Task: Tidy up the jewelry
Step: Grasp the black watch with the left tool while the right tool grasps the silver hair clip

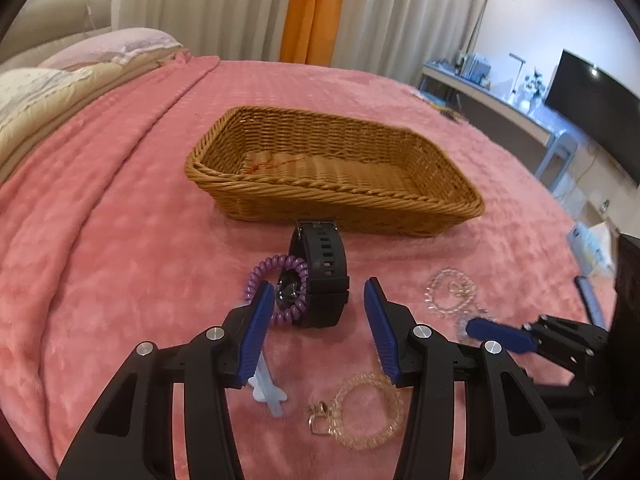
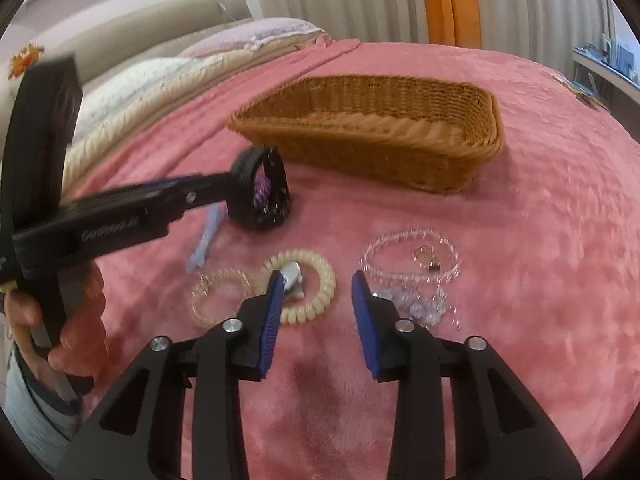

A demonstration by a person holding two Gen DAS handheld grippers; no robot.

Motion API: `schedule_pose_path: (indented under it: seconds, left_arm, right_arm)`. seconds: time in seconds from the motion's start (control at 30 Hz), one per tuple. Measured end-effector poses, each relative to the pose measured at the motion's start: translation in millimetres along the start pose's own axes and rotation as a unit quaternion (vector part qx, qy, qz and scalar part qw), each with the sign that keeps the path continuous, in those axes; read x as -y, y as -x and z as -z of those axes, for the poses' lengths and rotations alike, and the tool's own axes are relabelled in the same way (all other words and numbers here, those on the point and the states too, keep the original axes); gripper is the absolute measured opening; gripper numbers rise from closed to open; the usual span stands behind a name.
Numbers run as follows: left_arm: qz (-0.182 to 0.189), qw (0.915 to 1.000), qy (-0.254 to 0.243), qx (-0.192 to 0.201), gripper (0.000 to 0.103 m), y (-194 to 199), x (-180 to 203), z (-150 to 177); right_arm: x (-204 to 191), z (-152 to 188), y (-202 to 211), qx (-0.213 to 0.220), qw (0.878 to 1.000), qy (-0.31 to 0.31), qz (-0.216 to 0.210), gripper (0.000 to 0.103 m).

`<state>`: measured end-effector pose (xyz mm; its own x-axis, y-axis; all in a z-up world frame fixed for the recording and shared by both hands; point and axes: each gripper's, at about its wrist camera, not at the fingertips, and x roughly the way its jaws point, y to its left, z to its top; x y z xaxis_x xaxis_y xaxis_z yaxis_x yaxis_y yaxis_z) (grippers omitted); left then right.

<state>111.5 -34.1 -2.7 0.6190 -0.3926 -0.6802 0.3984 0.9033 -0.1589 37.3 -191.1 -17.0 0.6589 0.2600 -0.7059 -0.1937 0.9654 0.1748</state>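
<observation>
Low in the left wrist frame, the left gripper (image 1: 320, 300) stands spread wide, its blue pads flanking a black watch (image 1: 322, 276) at frame centre with a purple coil hair tie (image 1: 276, 288) against it; nothing is pinched. Above them sits the wicker basket (image 1: 420, 200) on the pink blanket (image 1: 100, 240). In the right wrist frame the right gripper (image 2: 314, 284) is likewise spread, above a cream coil hair tie (image 2: 324, 284) and beside a clear bead bracelet (image 2: 412, 256). Raised lettering on the left tool is too blurred to read.
</observation>
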Motion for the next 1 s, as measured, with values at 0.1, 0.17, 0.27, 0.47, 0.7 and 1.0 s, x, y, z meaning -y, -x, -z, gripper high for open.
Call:
schedule_pose_path:
  seconds: [0.1, 0.17, 0.27, 0.47, 0.7, 1.0]
  left_arm:
    - [-0.018, 0.9998, -0.005, -0.003, 0.045, -9.6, 5.5, -5.6]
    - [-0.031, 0.9994, -0.014, -0.005, 0.045, -15.7, 10.7, -7.8]
    - [-0.052, 0.9983, -0.024, -0.013, 0.032, -25.7, 15.9, -8.8]
    - [-0.044, 0.9988, -0.022, -0.005, 0.023, -26.0, 13.9, -7.9]
    - [0.019, 0.9992, 0.002, 0.035, 0.023, 11.0, 4.7, -5.5]
    - [0.025, 0.9966, 0.021, 0.076, 0.023, 65.2, -23.1, 14.9]
  right_arm:
    - [-2.3, 0.4, -2.0, -0.002, 1.0, 0.007, 0.002, 0.026]
    - [-3.8, 0.3, -5.3, -0.008, 1.0, 0.01, 0.005, 0.025]
    - [-3.8, 1.7, -9.1, -0.015, 1.0, 0.011, 0.008, 0.024]
    - [-8.3, 1.2, 6.2, 0.008, 1.0, 0.012, -0.012, 0.024]
    - [-26.0, -0.1, -0.3, -0.016, 0.999, 0.01, -0.028, 0.024]
    - [-29.3, -5.8, -24.2, -0.051, 0.998, -0.03, -0.01, 0.024]
